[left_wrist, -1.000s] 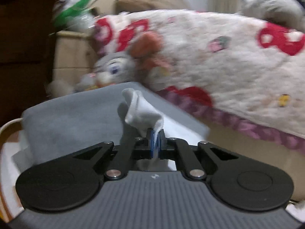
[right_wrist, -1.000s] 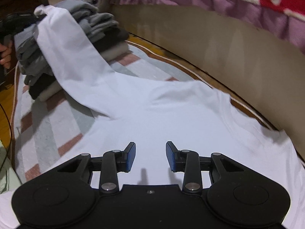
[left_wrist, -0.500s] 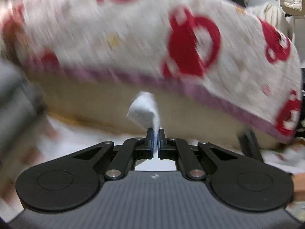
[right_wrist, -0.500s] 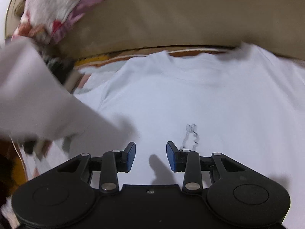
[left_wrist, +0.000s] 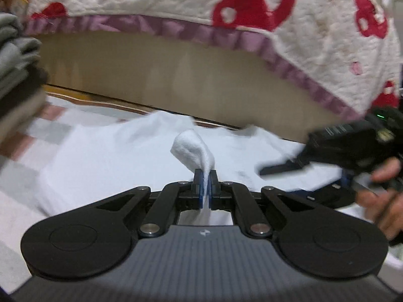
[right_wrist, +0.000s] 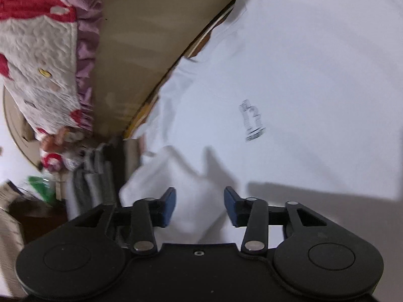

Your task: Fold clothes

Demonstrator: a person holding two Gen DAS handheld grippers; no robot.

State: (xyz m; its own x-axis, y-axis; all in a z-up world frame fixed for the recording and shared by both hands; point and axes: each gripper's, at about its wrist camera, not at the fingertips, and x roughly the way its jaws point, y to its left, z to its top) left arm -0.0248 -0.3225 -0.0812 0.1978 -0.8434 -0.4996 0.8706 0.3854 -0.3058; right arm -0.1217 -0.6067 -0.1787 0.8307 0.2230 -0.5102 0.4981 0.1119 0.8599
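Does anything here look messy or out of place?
Nothing looks damaged. The white T-shirt lies spread out, one corner pinched up by the left gripper. The right gripper hovers open above it.

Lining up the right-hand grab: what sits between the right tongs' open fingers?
Only the white T-shirt: a raised fold of it fills the gap between the right tongs, untouched by either pad, in the right wrist view.

Two wrist fisheyes, low over the white shirt (left_wrist: 105,156)
Left faces the bed's side; right is rolled sideways; both share shirt (right_wrist: 302,75).
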